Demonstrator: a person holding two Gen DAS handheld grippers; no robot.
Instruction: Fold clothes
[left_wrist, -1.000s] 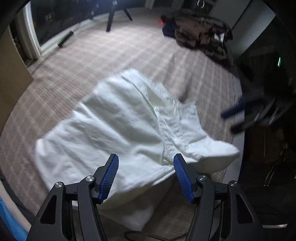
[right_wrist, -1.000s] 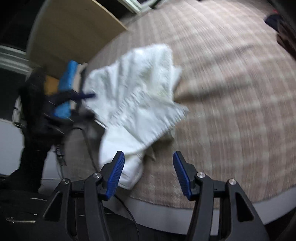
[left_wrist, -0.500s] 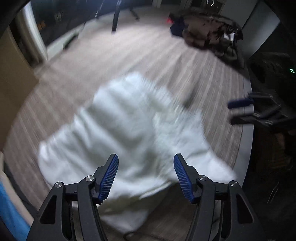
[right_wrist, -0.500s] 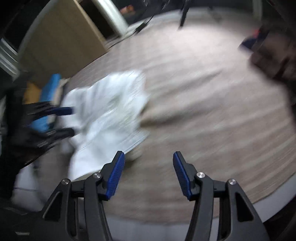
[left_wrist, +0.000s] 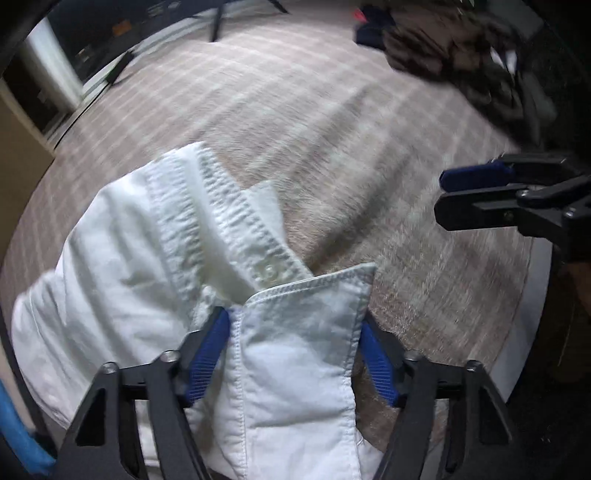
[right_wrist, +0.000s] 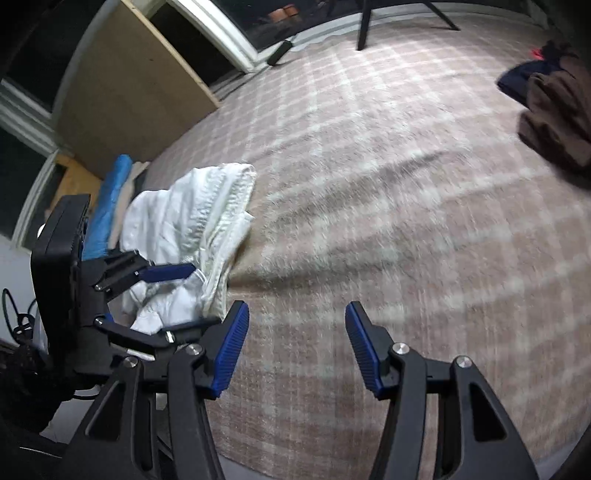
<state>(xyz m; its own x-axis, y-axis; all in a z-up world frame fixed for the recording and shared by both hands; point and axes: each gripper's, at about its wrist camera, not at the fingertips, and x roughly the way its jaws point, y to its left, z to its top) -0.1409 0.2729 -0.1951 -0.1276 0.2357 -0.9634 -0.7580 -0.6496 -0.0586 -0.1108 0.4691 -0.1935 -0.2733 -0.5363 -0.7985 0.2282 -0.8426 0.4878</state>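
Checked beige woven rug (right_wrist: 388, 206) bearing one white cotton garment (left_wrist: 122, 236), fold not yet begun

Garment lies bunched at the rug's near edge; its stitched hem panel (left_wrist: 299, 332) sits between the left gripper (left_wrist: 295, 354) jaws, which stand spread, not yet pinching. Right gripper (right_wrist: 295, 347) hangs spread over bare rug. Judged step: acquiring a hem; next calls for closing left, then right taking a second edge

White garment (left_wrist: 122, 280): woven cotton-like cloth, matt, creased; stitched hems, puckered ribbed band. Left hand-held gripper (left_wrist: 295, 347): matt black plastic frame, blue ridged rubbery pads (left_wrist: 207, 354), small bright metal screws. Right hand-held gripper (right_wrist: 295, 347): same finish. Carpet (right_wrist: 406, 221): checked beige, rough pile, matt. Brown clothes heap (right_wrist: 554, 122): soft matt cloth. Board (right_wrist: 125, 92): pale wood, smooth.
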